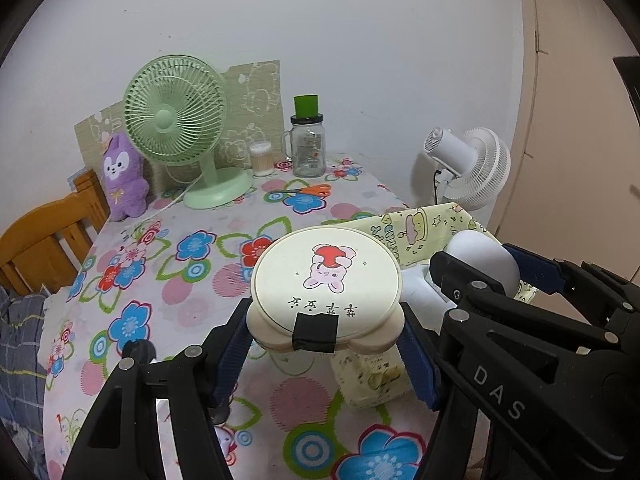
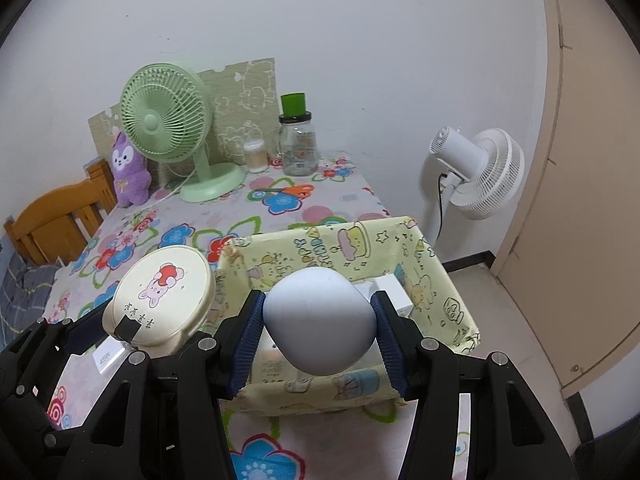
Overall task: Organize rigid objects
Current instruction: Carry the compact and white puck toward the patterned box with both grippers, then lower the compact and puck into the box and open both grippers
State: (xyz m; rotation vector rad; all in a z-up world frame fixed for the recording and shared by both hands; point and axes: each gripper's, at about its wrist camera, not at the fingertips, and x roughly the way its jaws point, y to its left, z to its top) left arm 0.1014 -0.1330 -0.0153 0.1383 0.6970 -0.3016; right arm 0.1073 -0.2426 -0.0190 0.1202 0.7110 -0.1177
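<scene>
I have both tools loaded and nothing released yet, so I judge the task about midway: the bin already holds at least 2 white boxes, and 2 more items are on their way in. My left gripper is clamped on the case, a cream, hard-looking plastic piece with a round flat lid, a bunny sticker and a strip of black tape at its edge; it hangs over the table just left of the bin. My right gripper is clamped on the egg, a smooth, matte, pale egg shape, held directly above the bin. The bin looks like soft yellow printed fabric with slightly sagging walls. Scissors lie beyond the bin; I cannot tell if they belong to the job.
</scene>
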